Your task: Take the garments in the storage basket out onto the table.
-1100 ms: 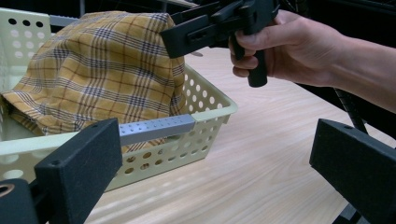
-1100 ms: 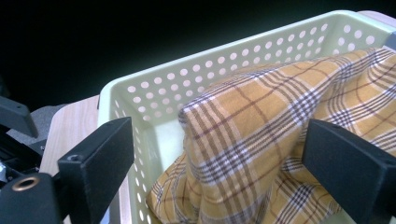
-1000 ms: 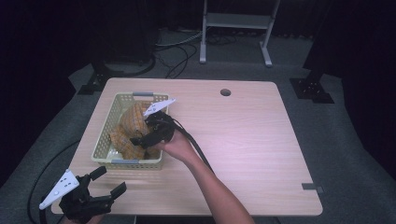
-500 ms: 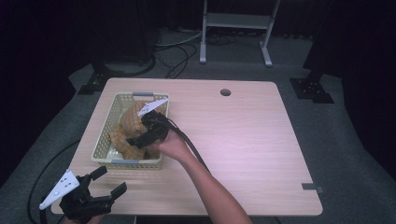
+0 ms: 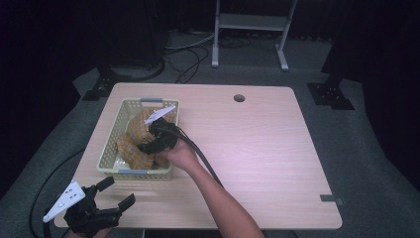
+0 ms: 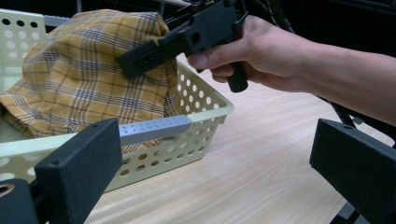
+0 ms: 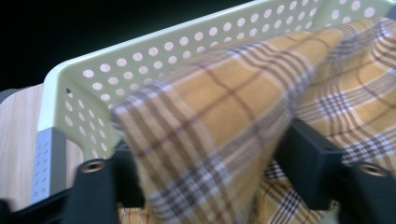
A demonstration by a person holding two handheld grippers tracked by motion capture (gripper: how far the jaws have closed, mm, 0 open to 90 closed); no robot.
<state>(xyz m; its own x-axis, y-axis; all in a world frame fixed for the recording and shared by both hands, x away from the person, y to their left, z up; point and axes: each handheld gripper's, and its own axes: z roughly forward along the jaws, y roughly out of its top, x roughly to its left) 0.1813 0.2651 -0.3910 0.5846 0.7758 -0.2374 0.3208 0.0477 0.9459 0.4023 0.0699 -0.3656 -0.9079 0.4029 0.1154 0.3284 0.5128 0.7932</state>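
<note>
We find the yellow plaid cloth [image 5: 141,144] heaped in the pale perforated basket [image 5: 110,146] at the table's [image 5: 277,148] left; the right gripper [image 5: 154,141] reaches into it, jaws just closing with a raised fold between them, though whether the pads bite yet we cannot quite tell; we read it as gripping. Left gripper [image 5: 116,194] rests released near the front edge. We judge the cloth light, limp, not fragile; best pinched at a raised fold.

Dim dark room, grey carpet floor [image 5: 376,163], pale wooden table [image 5: 267,148], metal stand [image 5: 250,22] behind
</note>
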